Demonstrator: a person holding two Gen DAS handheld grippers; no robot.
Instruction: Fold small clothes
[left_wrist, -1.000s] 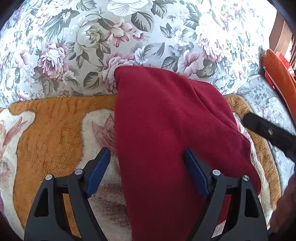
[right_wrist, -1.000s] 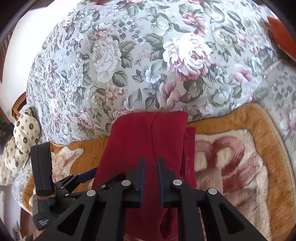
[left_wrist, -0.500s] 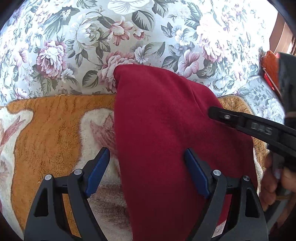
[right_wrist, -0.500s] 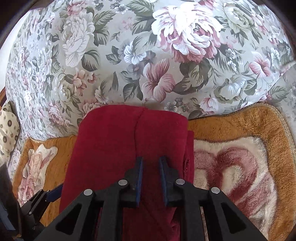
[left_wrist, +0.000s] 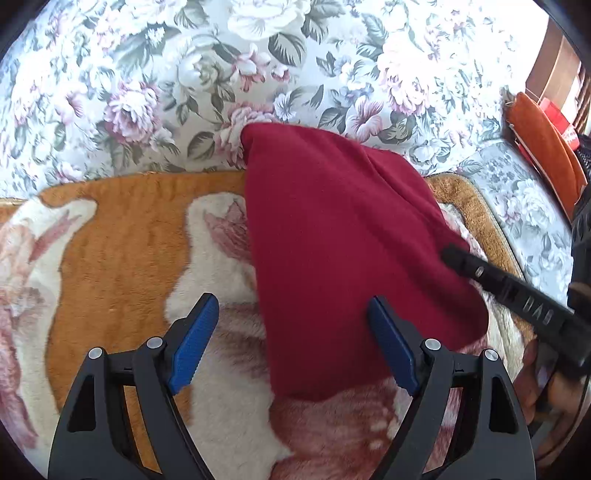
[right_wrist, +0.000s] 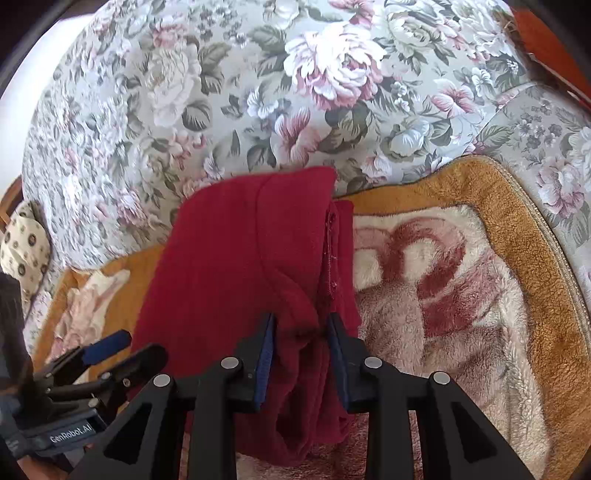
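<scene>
A dark red fleece garment (left_wrist: 343, 251) lies folded on an orange and cream plush blanket (left_wrist: 122, 236), its far end against the floral sofa back. My left gripper (left_wrist: 291, 343) is open and empty, its fingers straddling the garment's left edge near the front. My right gripper (right_wrist: 300, 347) has its jaws partly parted, with a bunched fold of the red garment (right_wrist: 236, 266) between the pads. The right gripper's finger (left_wrist: 491, 277) also shows at the garment's right edge in the left wrist view. The left gripper (right_wrist: 107, 350) shows low left in the right wrist view.
The floral sofa back (left_wrist: 221, 74) rises behind the blanket. A floral armrest (left_wrist: 524, 199) with an orange cushion (left_wrist: 543, 147) is on the right. A spotted cushion (right_wrist: 22, 243) lies far left. The plush blanket (right_wrist: 461, 295) stretches right of the garment.
My right gripper's jaws have widened from nearly closed and now hold a thick fold of the garment between them. The garment's near end has drawn back from the left gripper.
</scene>
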